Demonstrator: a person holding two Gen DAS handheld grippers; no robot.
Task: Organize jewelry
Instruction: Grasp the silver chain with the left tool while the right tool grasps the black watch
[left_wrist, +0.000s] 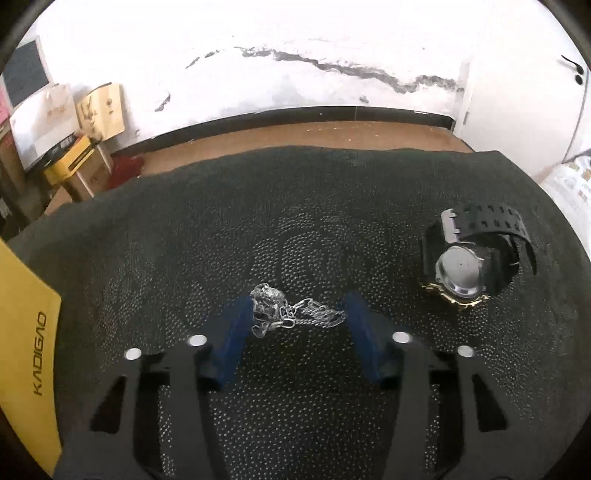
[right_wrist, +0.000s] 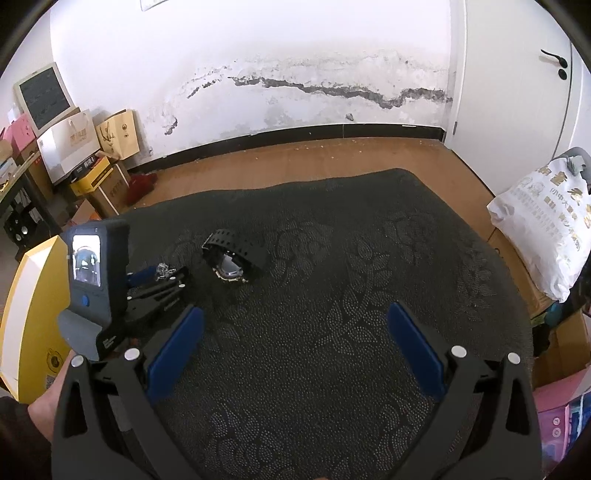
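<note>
Jaws of the left gripper stand partly apart on either side of a silver chain, the left blue pad touching the bunched end and the right pad at the tip of the straighter run; whether the pads truly press it cannot be told. Jaws of the right gripper are spread wide with nothing between them, hovering over bare dark cloth. Writing, legible: "KADIGAO" in dark letters, running vertically on the yellow box at the left edge of the cloth. Writing, not legible: gold and green characters on the white plastic bag at the right; print on the cardboard boxes and paper bags stacked by the wall. Item one, chain: silver, fine links of mixed size, tangled into a small clump at one end, lying on the cloth between the left pads. Item two, watch: black perforated strap looped closed, round steel case back facing the camera, gold-toned trim at the case edge; lying on the cloth near the chain, to its right, apart from it. Cloth: dark, with a pale dotted floral pattern, spread over a wooden floor. Left gripper body carries a small lit screen, seen from the right wrist view.
</note>
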